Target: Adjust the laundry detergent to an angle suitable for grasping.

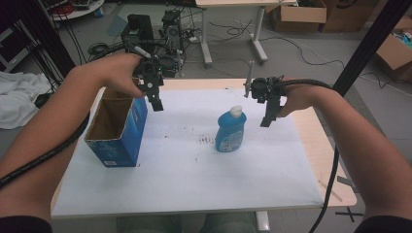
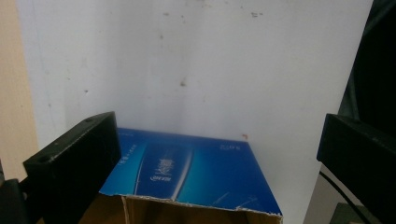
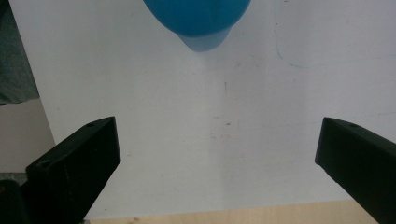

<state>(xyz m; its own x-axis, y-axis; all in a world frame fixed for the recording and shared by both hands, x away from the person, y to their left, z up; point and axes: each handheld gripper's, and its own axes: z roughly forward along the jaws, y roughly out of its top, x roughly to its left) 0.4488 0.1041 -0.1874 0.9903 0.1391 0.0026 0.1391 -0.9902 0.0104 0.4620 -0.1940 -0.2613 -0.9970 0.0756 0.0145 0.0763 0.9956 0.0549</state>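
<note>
Both grippers, left [image 1: 156, 103] & right [image 1: 267, 119], are being held spread, empty; blue bottle [image 1: 230, 130], prob. light, slick plastic, is best gripped mid-body.

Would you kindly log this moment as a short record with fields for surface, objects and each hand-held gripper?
surface: white sheet on a wooden table
box: blue carton, top open, standing at the sheet's left
bottle: blue bottle with white cap, upright, mid-sheet
left hand-held gripper: open, above the carton's far right corner, holding nothing
right hand-held gripper: open, just right of the bottle, not touching it
</note>
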